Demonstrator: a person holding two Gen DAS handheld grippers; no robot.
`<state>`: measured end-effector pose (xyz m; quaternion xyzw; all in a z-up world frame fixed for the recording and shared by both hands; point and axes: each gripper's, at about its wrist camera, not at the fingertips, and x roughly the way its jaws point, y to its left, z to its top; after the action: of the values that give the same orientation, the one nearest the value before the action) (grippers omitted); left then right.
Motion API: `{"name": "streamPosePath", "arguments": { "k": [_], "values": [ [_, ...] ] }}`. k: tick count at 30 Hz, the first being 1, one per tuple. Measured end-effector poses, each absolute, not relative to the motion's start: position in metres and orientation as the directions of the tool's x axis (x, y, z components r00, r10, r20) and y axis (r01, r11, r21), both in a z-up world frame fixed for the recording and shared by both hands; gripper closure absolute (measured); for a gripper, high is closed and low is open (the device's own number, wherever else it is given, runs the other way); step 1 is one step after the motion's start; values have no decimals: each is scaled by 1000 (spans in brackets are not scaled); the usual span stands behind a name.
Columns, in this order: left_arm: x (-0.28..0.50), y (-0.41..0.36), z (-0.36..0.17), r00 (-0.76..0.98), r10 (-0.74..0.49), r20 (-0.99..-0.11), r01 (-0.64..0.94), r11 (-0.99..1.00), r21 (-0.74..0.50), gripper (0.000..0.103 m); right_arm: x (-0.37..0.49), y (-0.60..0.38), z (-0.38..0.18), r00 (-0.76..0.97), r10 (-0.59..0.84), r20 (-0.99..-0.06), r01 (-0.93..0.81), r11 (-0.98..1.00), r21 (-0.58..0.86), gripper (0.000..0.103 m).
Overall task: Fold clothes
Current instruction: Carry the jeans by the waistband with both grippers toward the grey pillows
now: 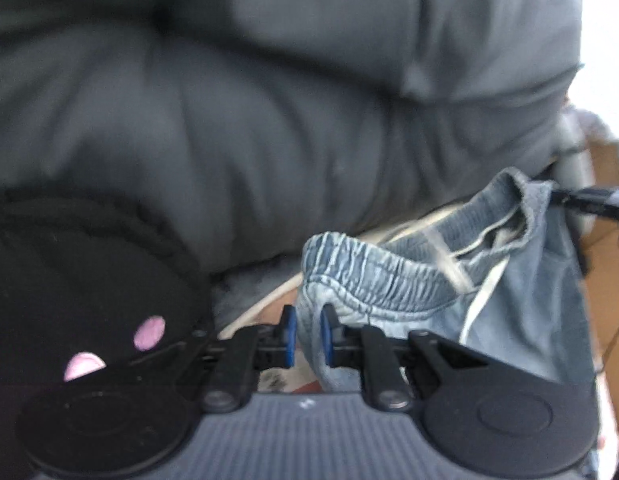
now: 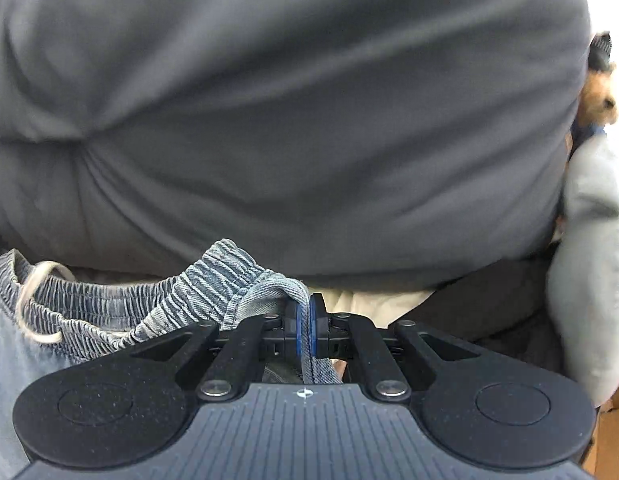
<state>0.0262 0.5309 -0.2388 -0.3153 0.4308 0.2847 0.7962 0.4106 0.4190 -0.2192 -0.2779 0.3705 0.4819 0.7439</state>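
A pair of light blue denim shorts (image 1: 389, 276) with a gathered elastic waistband and a pale drawstring (image 1: 481, 300) hangs stretched between my two grippers. In the left wrist view my left gripper (image 1: 308, 334) is shut on the waistband's left end, with cloth filling the gap between the blue pads. The right gripper (image 1: 559, 196) shows at the far right of that view, pinching the other end. In the right wrist view the right gripper (image 2: 306, 320) is shut tight on a fold of the waistband (image 2: 213, 280), and the shorts (image 2: 29, 352) trail off to the left.
A big grey padded cushion (image 1: 269, 120) (image 2: 289, 120) fills the background of both views. A black garment with pink spots (image 1: 89, 280) lies at the left. A pale grey pillow (image 2: 589, 260), a brown plush toy (image 2: 597, 96) and cream sheet (image 2: 373, 300) sit at the right.
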Motion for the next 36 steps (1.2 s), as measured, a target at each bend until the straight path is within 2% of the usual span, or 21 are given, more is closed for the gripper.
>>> {"name": "streamPosePath", "arguments": {
  "k": [1, 7, 9, 12, 17, 20, 23, 27, 36],
  "values": [
    [27, 532, -246, 449, 192, -873, -748, 615, -250, 102, 411, 423, -229, 269, 499, -824, -918, 391, -63, 101],
    [61, 528, -292, 329, 227, -917, -761, 638, -115, 102, 414, 429, -247, 280, 486, -828, -890, 455, -33, 96],
    [62, 531, -294, 310, 241, -920, -772, 628, -96, 101, 411, 423, -241, 288, 498, -818, -892, 450, -40, 81],
    [57, 529, -284, 307, 275, -911, -788, 611, -81, 101, 416, 413, -231, 295, 516, -804, -885, 466, -26, 67],
    [66, 519, -262, 345, 310, -886, -752, 656, -64, 96, 409, 395, -218, 269, 589, -762, -897, 441, 25, 67],
    [83, 508, -260, 392, 271, -879, -717, 689, -108, 95, 391, 390, -227, 199, 619, -759, -920, 386, 73, 68],
    [95, 500, -268, 423, 209, -882, -685, 710, -161, 95, 370, 392, -249, 137, 609, -781, -940, 328, 92, 72],
    [104, 486, -289, 402, 151, -903, -647, 744, -164, 95, 352, 399, -282, 101, 578, -810, -951, 296, 93, 73],
    [101, 488, -331, 342, 141, -929, -642, 757, -121, 100, 360, 438, -316, 144, 547, -825, -924, 373, 86, 77]
  ]
}}
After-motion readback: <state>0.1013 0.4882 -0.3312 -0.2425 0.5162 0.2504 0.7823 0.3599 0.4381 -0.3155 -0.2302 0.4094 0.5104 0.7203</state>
